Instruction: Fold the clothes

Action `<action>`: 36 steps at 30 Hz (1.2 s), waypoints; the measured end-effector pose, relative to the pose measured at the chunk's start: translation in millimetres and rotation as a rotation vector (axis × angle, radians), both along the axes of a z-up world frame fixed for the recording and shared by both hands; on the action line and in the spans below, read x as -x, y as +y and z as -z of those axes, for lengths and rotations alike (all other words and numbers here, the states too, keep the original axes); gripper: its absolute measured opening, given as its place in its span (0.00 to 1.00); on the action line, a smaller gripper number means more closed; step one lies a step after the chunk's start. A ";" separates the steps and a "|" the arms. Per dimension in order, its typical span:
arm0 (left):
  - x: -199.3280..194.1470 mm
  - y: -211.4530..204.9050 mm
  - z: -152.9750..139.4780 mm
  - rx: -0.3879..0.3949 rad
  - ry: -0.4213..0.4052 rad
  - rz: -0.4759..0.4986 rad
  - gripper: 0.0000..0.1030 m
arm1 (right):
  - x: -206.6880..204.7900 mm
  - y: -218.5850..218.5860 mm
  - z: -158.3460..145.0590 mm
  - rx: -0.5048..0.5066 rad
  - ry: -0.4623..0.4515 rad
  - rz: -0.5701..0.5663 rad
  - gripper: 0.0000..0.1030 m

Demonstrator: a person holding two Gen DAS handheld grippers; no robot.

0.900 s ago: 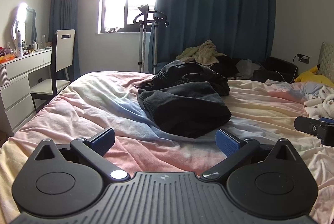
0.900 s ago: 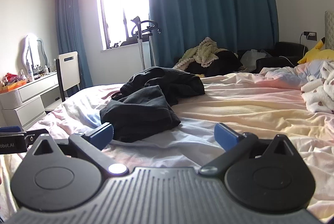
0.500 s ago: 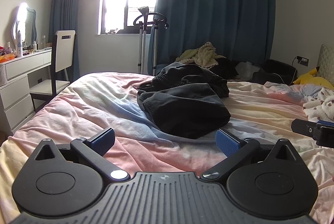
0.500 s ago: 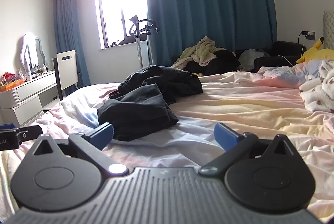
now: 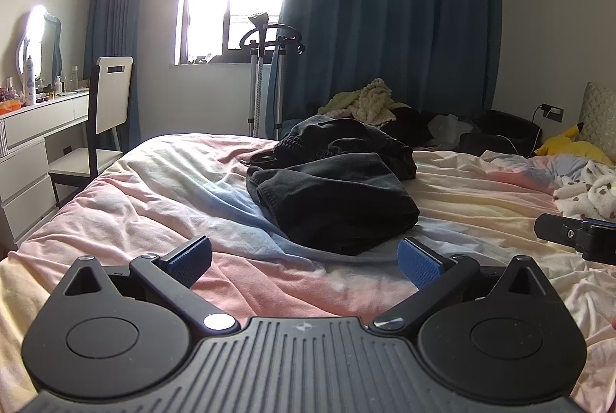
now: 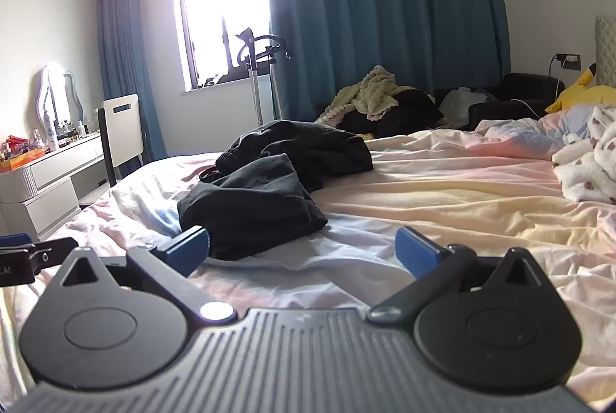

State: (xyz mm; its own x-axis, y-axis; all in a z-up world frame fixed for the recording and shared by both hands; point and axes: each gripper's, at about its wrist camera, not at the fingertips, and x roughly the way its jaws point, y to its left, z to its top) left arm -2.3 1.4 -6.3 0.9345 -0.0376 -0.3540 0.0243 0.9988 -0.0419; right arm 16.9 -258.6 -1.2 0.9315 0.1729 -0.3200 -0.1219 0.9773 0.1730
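I hold my left hand-held gripper (image 5: 304,259) and right hand-held gripper (image 6: 302,249) spread and empty, low over the bed (image 5: 154,197). The dark clothes (image 5: 335,197) lie ahead: 2 garments (possibly more, heaped). I should pinch 1 edge cleanly, avoiding the sheet.

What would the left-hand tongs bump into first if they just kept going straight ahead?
Most likely the dark folded garment. It lies on the bedsheet directly ahead of the open left tongs, with only bare sheet between. Depth is hard to judge in this fisheye view; if angled low, they might brush the sheet first.
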 end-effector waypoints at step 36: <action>-2.5 -1.9 2.8 0.021 -0.013 0.026 1.00 | 2.5 -2.3 -4.2 -0.013 -0.024 0.035 1.00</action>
